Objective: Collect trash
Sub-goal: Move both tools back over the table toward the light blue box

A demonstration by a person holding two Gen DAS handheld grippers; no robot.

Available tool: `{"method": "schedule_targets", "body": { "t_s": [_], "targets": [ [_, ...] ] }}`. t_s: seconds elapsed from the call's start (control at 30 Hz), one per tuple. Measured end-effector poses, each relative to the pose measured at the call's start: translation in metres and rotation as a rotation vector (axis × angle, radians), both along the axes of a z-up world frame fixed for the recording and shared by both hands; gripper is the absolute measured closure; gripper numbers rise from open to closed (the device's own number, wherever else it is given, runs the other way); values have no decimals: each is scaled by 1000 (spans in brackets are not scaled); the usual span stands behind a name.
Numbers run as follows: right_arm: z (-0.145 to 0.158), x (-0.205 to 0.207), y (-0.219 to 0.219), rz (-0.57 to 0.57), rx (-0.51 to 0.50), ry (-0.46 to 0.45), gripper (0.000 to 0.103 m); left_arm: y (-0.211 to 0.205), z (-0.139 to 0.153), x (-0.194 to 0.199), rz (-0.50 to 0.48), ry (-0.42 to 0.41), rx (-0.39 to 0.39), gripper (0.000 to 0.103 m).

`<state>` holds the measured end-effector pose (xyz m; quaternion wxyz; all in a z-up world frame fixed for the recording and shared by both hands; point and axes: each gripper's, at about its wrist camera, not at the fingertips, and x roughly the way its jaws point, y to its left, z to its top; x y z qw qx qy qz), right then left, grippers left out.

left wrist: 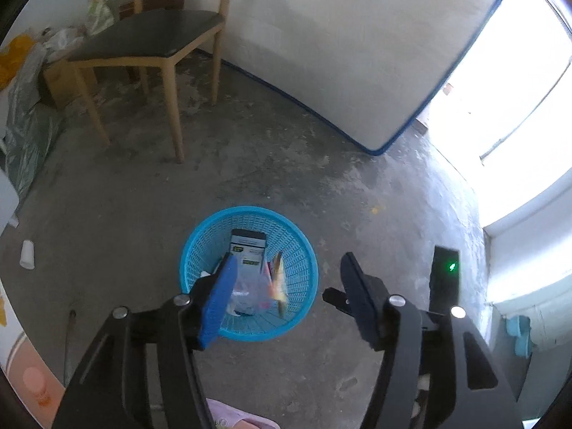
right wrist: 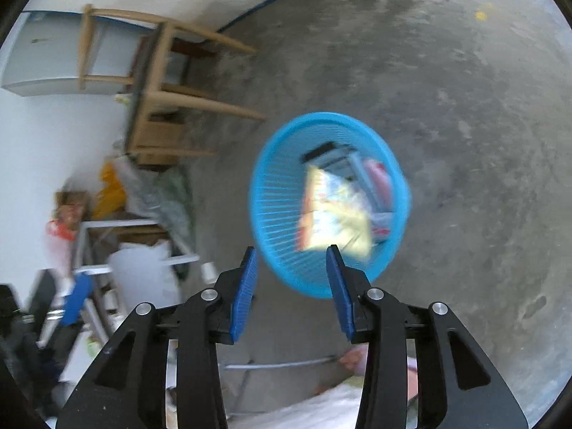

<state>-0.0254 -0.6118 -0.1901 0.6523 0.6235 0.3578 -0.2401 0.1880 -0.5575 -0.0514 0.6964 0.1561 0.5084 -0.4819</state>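
On the bare concrete floor (left wrist: 250, 164) stands a round blue mesh basket (left wrist: 304, 250), well apart from the wooden chair (left wrist: 150, 35) by the white wall. Both grippers point down toward it.

From the left wrist view, the left gripper (left wrist: 289, 268) has its jaws parted wide with nothing between them; one blue-padded finger (left wrist: 223, 293) overlaps the basket's near rim, the other black finger hangs over bare floor to the right of the basket. Inside the basket lie a dark-edged printed box (left wrist: 248, 245), a crumpled clear plastic bag (left wrist: 250, 293) and a thin colourful wrapper (left wrist: 279, 279) seen edge-on, blurred. A small white cup (left wrist: 27, 254) lies on the floor far to the left, away from the basket.

From the right wrist view, the right gripper (right wrist: 291, 254) has its jaws partly open, holding nothing. A yellow and pale printed packet (right wrist: 332, 214), heavily blurred, shows just beyond the fingertips, over the basket (right wrist: 275, 193) opening; whether it is in the air or already resting on the other trash I cannot tell. It touches neither pad. The chair (right wrist: 161, 82) and a heap of bags and clutter (right wrist: 143, 193) fill the left side of this view.
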Motion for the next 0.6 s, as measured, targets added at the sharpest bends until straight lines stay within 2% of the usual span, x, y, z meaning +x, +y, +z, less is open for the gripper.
{"method": "schedule_targets", "body": {
  "t_s": [0.1,0.23,0.4,0.6],
  "targets": [
    [-6,-14,2,-23,11,5,64,14,6,1,7,-7,-25,43],
    [4,-32,5,-43,-5,1,64,34,19,6,30,-24,-58,42],
    [34,-49,11,-49,-65,-29,62,63,43,2,48,-27,-122,38],
    [82,-60,33,3,-165,-86,52,129,88,-17,82,-53,-242,29]
  ]
}}
